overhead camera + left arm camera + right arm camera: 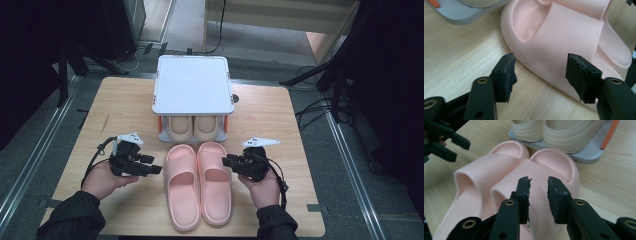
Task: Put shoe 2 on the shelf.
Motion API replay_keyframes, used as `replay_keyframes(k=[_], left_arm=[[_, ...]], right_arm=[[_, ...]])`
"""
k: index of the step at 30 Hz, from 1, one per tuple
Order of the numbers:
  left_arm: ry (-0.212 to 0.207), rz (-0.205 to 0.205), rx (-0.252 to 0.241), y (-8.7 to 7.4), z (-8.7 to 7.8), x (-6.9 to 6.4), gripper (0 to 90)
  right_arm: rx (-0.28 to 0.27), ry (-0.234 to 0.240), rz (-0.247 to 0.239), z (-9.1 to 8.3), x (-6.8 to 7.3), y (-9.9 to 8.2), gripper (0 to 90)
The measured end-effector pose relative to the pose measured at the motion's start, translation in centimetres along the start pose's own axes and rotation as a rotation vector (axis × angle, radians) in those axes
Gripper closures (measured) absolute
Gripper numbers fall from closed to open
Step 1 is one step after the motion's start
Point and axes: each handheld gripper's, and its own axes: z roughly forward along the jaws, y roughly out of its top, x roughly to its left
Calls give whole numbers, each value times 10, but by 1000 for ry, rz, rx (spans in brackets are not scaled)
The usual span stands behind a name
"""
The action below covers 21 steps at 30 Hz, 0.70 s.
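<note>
1. The high view shows the left gripper [150, 165] just to the left of the pink slippers [199, 185] and the right gripper [231, 161] just to their right, with the pair lying side by side between them on the wooden table [115, 107].
2. Beyond both grippers stands a grey shoe rack [192, 85] with beige slippers [191, 127] on its lower shelf.
3. The left gripper view adds detail: the left gripper [540, 72] has its jaws spread wide and gripping nothing, with the side of a pink slipper [564, 45] just ahead, untouched.
4. The right gripper view shows the right gripper [538, 192] part-open and empty, above the strap of the nearer pink slipper [534, 190]; the left gripper's jaws appear beyond, upper left.
</note>
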Motion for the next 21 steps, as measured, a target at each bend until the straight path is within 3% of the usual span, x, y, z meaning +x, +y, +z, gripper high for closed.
replay_keyframes(k=[4,10,15,21], left_arm=[[-4,3,-40,2,-7,0,365],[-2,-3,-44,4,-7,4,359],[1,1,-48,7,-8,7,357],[2,6,-52,12,-7,10,358]], right_arm=[[-2,36,3,-2,14,-4,691],[2,60,-23,-2,36,-9,687],[21,79,-9,3,50,-21,657],[45,54,2,19,59,-31,557]])
